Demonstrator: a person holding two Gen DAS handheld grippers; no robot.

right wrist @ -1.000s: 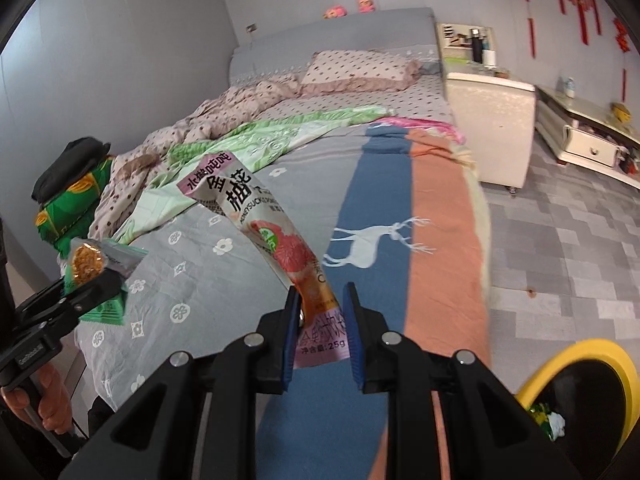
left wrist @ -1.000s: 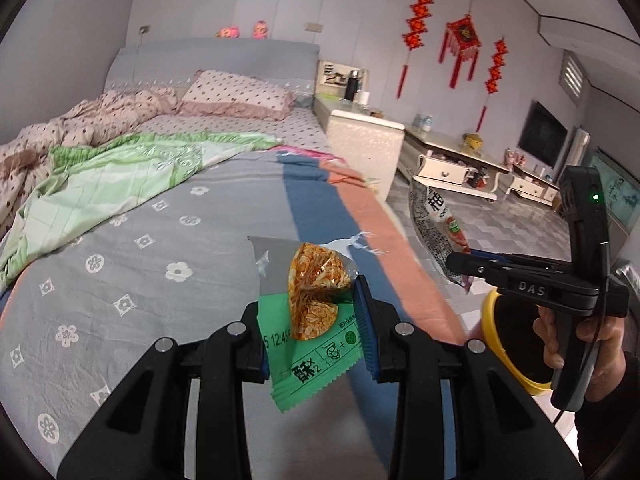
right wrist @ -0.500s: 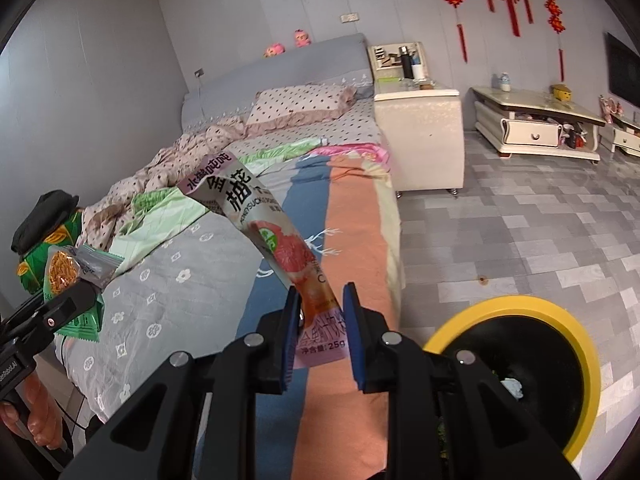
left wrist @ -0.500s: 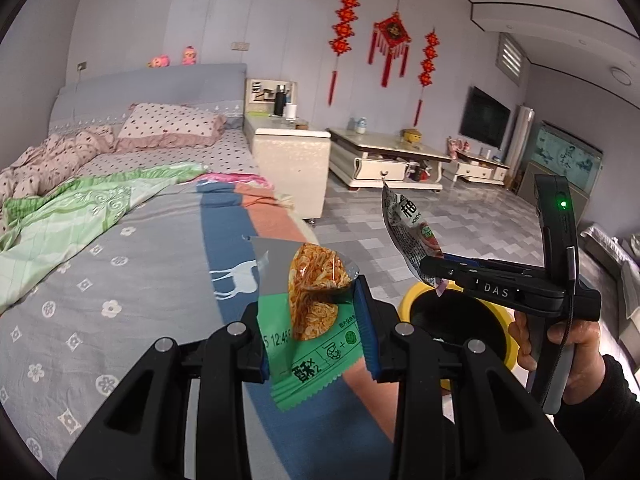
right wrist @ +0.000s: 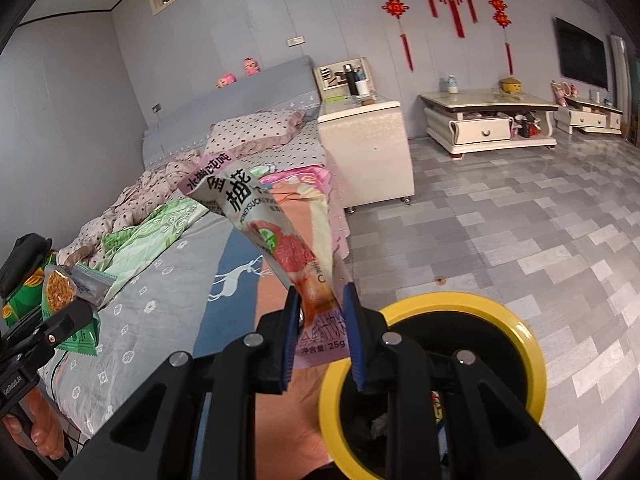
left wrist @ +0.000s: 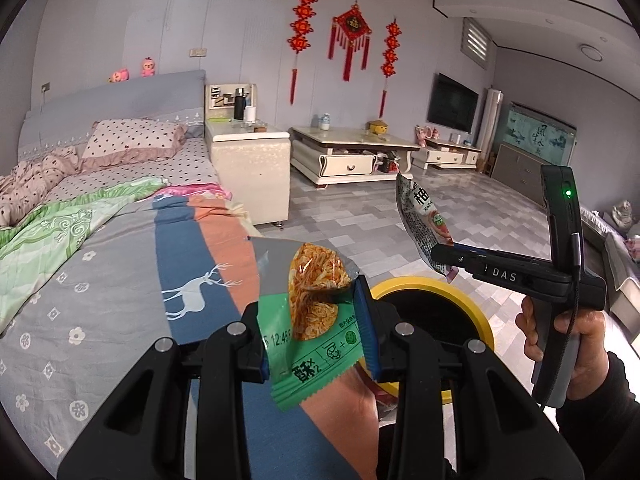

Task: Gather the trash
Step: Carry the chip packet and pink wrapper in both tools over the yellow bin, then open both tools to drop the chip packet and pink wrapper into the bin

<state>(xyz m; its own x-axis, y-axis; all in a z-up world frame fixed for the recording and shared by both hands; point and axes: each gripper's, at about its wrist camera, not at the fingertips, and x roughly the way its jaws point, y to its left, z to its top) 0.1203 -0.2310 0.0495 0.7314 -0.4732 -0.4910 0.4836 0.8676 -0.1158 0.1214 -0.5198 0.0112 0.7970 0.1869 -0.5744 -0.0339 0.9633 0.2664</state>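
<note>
My left gripper [left wrist: 316,328] is shut on a green snack packet [left wrist: 310,320] with an orange noodle picture, held upright between the blue pads. My right gripper [right wrist: 320,328] is shut on a long pink-and-white candy wrapper [right wrist: 276,236] that sticks up and to the left. A yellow-rimmed black trash bin [right wrist: 516,328] stands on the floor just below and right of the right gripper; in the left wrist view the trash bin [left wrist: 416,286] sits behind the left gripper's right finger. The right gripper [left wrist: 442,258] with the candy wrapper [left wrist: 420,216] shows there too, above the bin.
A bed [left wrist: 100,264] with a grey flowered cover and a blue-and-orange deer blanket fills the left. A cream bedside cabinet [left wrist: 250,172], a low TV stand [left wrist: 352,156] and grey tiled floor [right wrist: 520,240] lie beyond. A hand [left wrist: 560,340] grips the right tool.
Both grippers have swung right, away from the bed and toward the bin, which now lies close under them. Each still holds its wrapper unchanged.
</note>
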